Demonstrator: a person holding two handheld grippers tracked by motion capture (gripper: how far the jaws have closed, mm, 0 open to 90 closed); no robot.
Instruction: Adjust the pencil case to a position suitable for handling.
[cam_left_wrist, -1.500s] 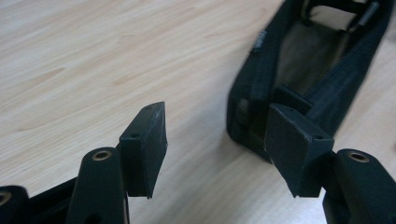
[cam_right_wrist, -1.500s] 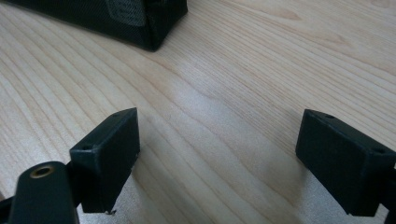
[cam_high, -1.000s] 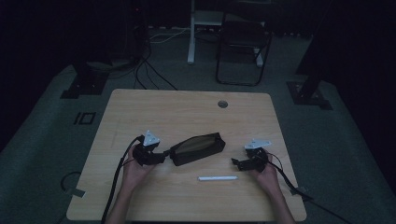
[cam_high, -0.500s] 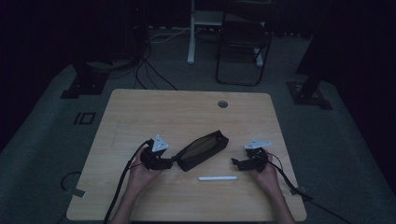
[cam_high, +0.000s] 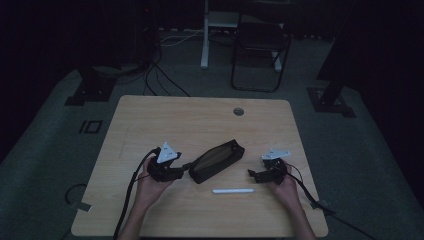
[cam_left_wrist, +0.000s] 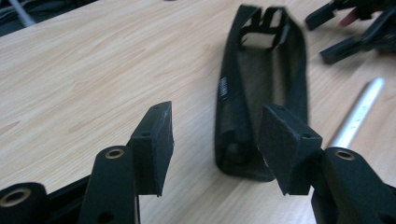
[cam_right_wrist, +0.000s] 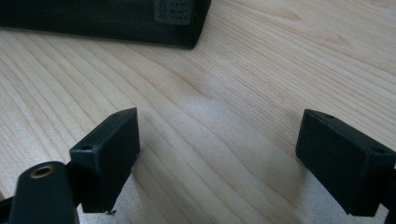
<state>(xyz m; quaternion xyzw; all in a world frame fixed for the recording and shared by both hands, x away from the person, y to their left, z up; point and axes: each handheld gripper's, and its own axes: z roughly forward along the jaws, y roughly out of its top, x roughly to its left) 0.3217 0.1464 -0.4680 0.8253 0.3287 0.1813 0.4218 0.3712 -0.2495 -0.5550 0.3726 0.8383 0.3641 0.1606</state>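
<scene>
A black mesh pouch (cam_high: 217, 160) lies diagonally at the middle of the wooden table (cam_high: 165, 120), its zip mouth gaping. My left gripper (cam_high: 185, 168) is open at the pouch's near-left end. In the left gripper view the pouch (cam_left_wrist: 261, 88) stretches away just past the open left gripper (cam_left_wrist: 219, 140), not clamped. A white pen-like stick (cam_high: 233, 190) lies in front of the pouch, and that stick (cam_left_wrist: 357, 114) also shows to the right in the left gripper view. My right gripper (cam_high: 252, 174) stands open right of the pouch. In its own view the right gripper (cam_right_wrist: 219, 140) has bare wood between its jaws and the pouch (cam_right_wrist: 107, 18) beyond.
A round cable hole (cam_high: 238, 111) sits near the table's far edge. Cables (cam_high: 127, 200) trail from both grippers over the near edge. A chair (cam_high: 260, 45) and stand legs are on the dark floor behind the table.
My left gripper has moved right to the pouch's near end. The pouch has swung from nearly level to a steeper diagonal. The right gripper has hardly moved.
</scene>
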